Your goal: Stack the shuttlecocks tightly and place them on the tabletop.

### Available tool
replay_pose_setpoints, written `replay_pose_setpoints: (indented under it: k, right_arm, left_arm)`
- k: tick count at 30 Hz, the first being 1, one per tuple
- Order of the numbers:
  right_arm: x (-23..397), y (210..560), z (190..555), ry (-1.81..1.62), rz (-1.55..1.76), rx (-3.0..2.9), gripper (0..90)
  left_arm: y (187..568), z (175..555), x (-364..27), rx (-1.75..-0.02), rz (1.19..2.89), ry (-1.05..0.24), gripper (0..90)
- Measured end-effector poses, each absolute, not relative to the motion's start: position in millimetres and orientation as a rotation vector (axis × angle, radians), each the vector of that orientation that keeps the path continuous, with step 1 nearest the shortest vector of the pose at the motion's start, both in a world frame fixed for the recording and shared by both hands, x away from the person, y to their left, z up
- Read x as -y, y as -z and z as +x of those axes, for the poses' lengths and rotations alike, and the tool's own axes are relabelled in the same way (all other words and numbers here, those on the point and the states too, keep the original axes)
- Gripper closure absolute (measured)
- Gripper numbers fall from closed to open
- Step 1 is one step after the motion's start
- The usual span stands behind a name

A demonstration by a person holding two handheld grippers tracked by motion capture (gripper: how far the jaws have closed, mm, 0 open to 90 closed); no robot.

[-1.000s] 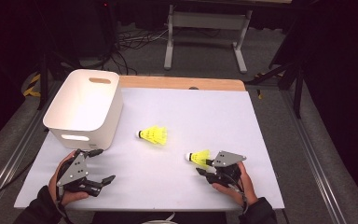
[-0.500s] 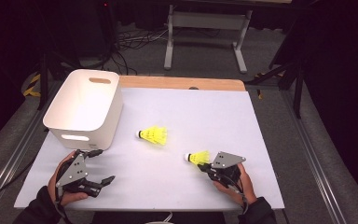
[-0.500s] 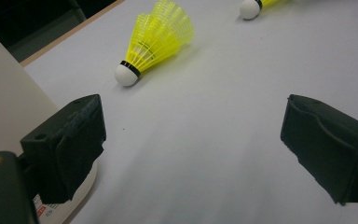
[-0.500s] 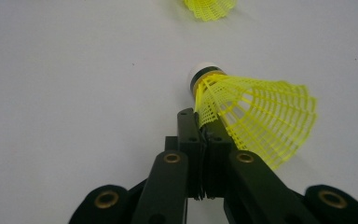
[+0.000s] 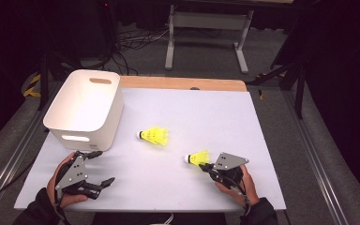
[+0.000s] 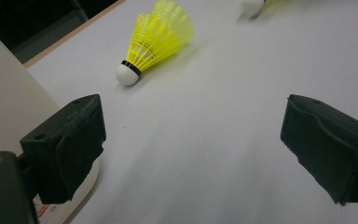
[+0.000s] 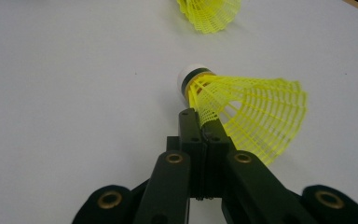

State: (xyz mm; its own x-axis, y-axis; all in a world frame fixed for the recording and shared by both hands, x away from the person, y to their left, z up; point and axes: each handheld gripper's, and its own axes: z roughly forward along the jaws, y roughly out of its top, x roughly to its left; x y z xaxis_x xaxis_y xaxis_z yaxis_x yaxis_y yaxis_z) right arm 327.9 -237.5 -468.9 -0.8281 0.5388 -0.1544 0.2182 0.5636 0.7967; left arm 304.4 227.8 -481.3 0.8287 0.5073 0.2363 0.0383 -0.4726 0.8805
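Observation:
Two yellow shuttlecocks with white cork tips lie on the white table (image 5: 192, 108). One shuttlecock (image 5: 154, 136) (image 6: 158, 35) (image 7: 209, 11) rests free near the middle. The other shuttlecock (image 5: 198, 158) (image 7: 251, 107) lies at the front right, its cork pointing left. My right gripper (image 5: 205, 165) (image 7: 203, 123) is shut on the edge of its mesh skirt, close behind the cork. My left gripper (image 5: 102, 167) (image 6: 191, 135) stands open at the front left with bare table between its jaws.
A white plastic bin (image 5: 86, 126) (image 6: 4, 93) with handle slots stands at the back left, just beyond my left gripper. A wooden strip (image 5: 183, 84) runs along the table's far edge. Dark floor, cables and a metal stand lie beyond.
The right gripper's jaws have drawn together onto the near shuttlecock's skirt. Both hands and both shuttlecocks have kept their places.

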Motion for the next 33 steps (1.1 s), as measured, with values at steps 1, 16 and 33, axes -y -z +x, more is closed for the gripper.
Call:
replay_pose_setpoints:
  k: [1, 16, 33]
  right_arm:
    - [237.8, 468.8, 327.8, -1.157, 0.618, -2.416, 90.0]
    - [238.8, 467.2, 334.2, -1.169, 0.627, -2.377, 90.0]
    - [246.1, 463.9, 336.7, -1.174, 0.646, -2.338, 90.0]
  left_arm:
    - [481.3, 304.2, -227.8, -0.403, 2.003, -0.586, 7.2]
    - [482.0, 304.3, -227.3, -0.402, 2.008, -0.579, 7.1]
    - [480.7, 302.1, -231.1, -0.402, 2.005, -0.596, 7.4]
